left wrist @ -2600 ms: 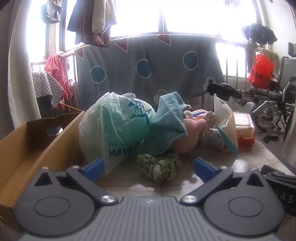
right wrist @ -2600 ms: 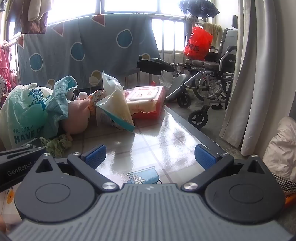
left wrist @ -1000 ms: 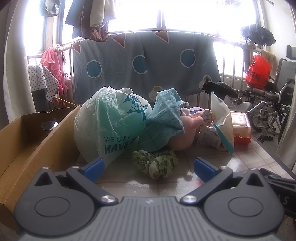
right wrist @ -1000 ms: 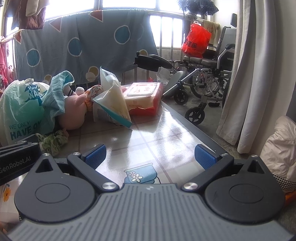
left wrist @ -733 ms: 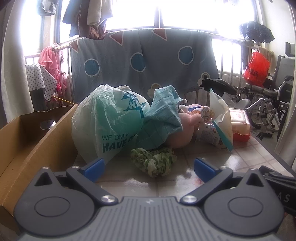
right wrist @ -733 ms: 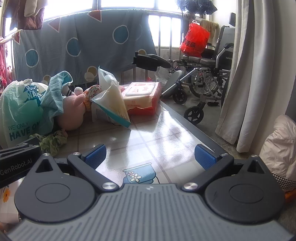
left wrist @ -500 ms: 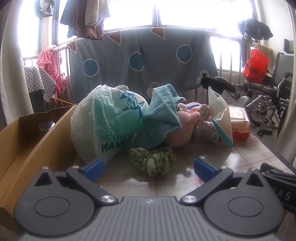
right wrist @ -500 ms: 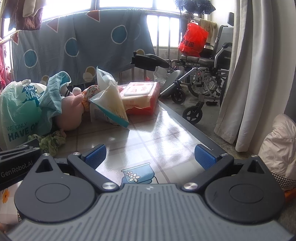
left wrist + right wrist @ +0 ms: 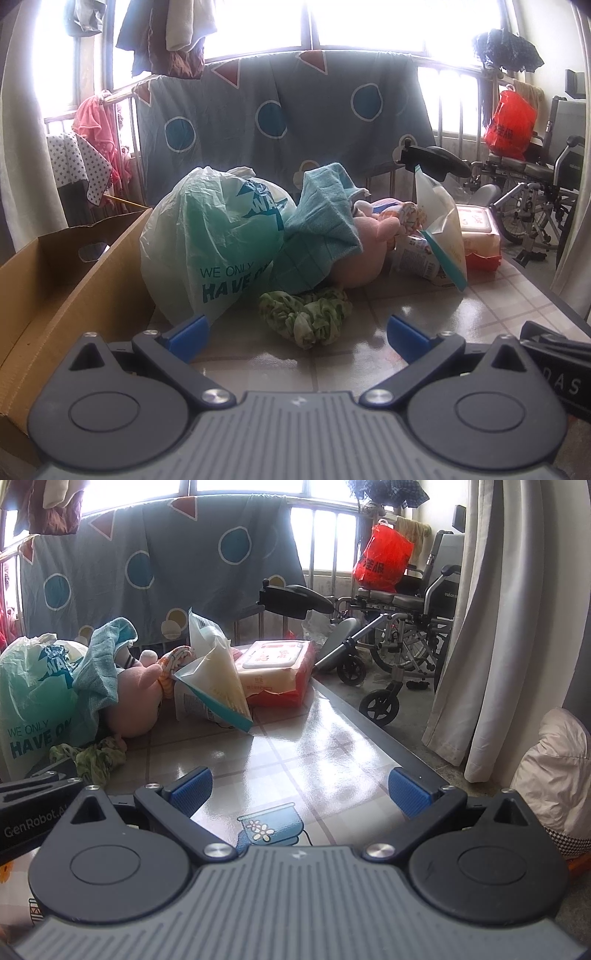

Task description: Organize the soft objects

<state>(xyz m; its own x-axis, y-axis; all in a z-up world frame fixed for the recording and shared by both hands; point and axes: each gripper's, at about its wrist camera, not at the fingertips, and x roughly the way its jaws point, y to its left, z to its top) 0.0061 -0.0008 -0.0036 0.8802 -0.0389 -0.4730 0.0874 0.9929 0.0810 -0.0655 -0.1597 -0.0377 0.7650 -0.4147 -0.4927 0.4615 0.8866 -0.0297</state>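
Note:
A green scrunchie (image 9: 308, 316) lies on the tiled tabletop just ahead of my left gripper (image 9: 297, 334), which is open and holds nothing. Behind it sit a green plastic bag (image 9: 218, 243), a teal cloth (image 9: 321, 229) draped over a pink plush toy (image 9: 364, 254), and a white pouch (image 9: 441, 236). An open cardboard box (image 9: 55, 291) stands at the left. My right gripper (image 9: 299, 792) is open over bare tabletop; the pouch (image 9: 214, 672), plush (image 9: 138, 701) and scrunchie (image 9: 98, 758) lie ahead to its left.
A pack of wet wipes (image 9: 277, 668) rests at the table's far right corner. A wheelchair (image 9: 406, 627) and grey curtain (image 9: 509, 627) stand beyond the table's right edge (image 9: 373, 731). A patterned sheet (image 9: 280, 122) hangs on the railing behind. The left gripper's body (image 9: 33, 812) shows at the right view's left.
Both grippers have drifted slightly; the pile sits a little nearer and lower in the left view. Nothing has been taken hold of, and both stay open.

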